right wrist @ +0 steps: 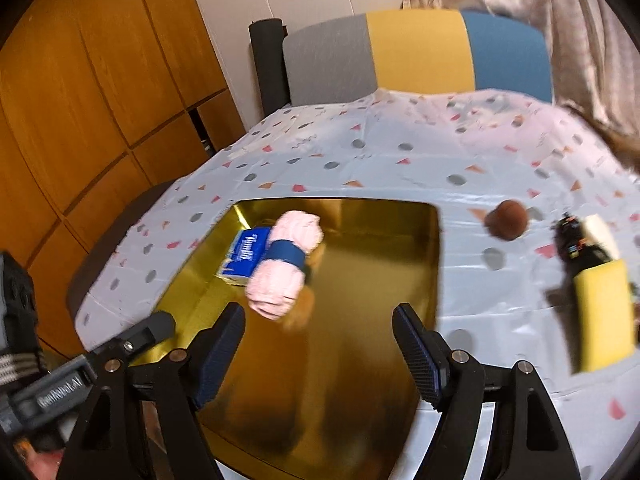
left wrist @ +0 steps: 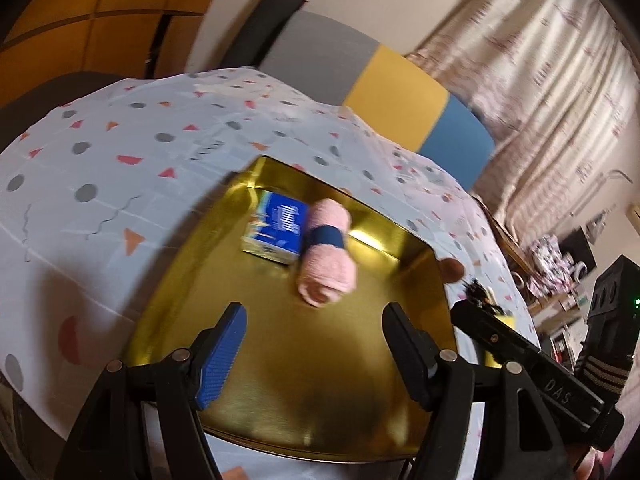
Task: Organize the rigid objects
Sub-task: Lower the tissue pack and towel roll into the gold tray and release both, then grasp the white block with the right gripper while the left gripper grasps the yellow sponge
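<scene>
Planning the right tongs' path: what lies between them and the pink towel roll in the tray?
Only bare gold tray floor lies between the right tongs and the pink towel roll, seen in the right wrist view.

In my right wrist view, the square gold metal tray (right wrist: 360,300) lies on the patterned tablecloth (right wrist: 400,152) at centre frame. In its upper left part the blue rectangular tissue packet (right wrist: 244,256) lies, with the rolled pink towel bound by a blue band (right wrist: 286,264) touching its right side. Right of the tray, on the cloth, I see the round brown ball (right wrist: 508,219), and further right the yellow rectangular sponge (right wrist: 604,312). Behind the table, at upper centre, the grey, yellow and blue chair back (right wrist: 416,50) stands.
</scene>
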Demonstrator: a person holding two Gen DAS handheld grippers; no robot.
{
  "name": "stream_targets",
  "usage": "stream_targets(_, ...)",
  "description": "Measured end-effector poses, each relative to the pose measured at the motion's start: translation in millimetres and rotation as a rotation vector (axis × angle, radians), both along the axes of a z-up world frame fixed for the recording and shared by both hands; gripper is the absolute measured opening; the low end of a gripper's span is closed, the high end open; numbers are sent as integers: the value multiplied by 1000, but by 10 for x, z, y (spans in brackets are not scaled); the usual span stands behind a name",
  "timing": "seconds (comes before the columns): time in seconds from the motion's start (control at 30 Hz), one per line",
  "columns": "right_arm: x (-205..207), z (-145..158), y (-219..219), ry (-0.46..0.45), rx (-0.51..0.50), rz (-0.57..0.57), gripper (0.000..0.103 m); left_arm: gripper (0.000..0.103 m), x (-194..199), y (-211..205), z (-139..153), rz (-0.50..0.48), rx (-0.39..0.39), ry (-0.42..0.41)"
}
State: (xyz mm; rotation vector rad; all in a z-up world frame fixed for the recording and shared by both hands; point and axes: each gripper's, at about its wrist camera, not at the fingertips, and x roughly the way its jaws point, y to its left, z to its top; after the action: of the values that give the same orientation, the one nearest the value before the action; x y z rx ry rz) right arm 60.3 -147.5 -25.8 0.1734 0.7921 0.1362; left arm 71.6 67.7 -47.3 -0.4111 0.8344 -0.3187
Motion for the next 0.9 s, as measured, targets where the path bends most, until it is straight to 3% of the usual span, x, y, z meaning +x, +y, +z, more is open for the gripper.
stream_targets(0.37,-481,-287,-745,56,-93,-126,77,71,-255,-651,-34,-204,27,4)
stream_targets(0.53,-730,-499,-1205,108,-90,-231,77,71,-364,-959,-73,-287,14,21)
stream_targets(0.9,-1319,-669,-2313,94,-55,-515,77,72,-476,-1618,-99,-435,38,65)
